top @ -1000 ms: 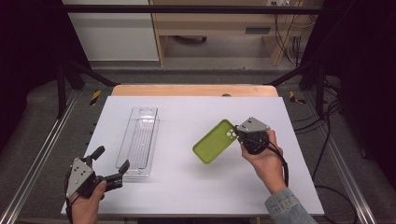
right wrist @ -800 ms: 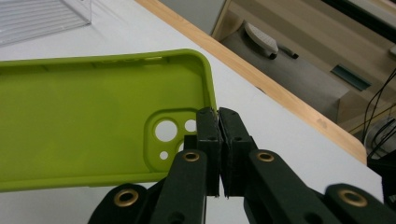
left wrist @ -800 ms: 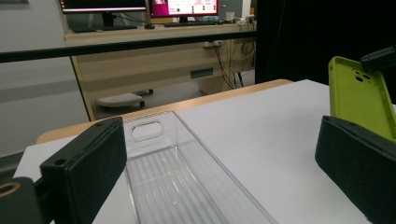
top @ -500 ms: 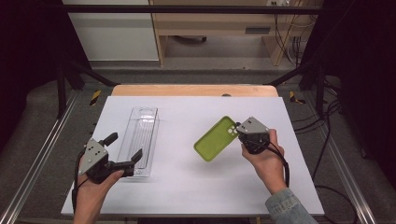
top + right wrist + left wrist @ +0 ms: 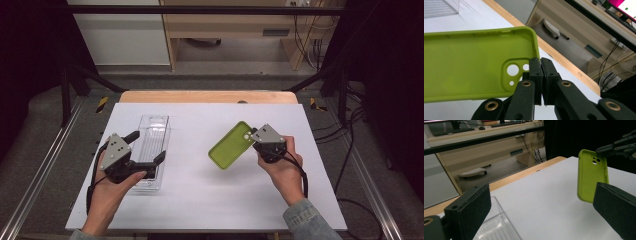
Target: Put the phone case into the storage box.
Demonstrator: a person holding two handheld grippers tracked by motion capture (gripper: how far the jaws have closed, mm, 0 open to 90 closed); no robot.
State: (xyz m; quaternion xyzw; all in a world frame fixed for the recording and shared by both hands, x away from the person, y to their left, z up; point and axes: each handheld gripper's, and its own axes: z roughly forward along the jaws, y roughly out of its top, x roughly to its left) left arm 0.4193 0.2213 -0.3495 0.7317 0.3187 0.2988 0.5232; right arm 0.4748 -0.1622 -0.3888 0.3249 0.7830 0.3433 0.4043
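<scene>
The left gripper (image 5: 145,152), jaws wide and empty, hovers over the near end of the clear tray (image 5: 152,145). The right gripper (image 5: 256,136) pinches only a corner of the green phone case (image 5: 231,145), held clear above the surface (image 5: 200,200); judged risk: the case could twist free. The right gripper view shows the pinch beside the camera cutout (image 5: 515,71); the high view does not.

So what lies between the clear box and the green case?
Nothing: in the high view, bare white table runs between the clear box and the green case, which the right tool holds up.
</scene>
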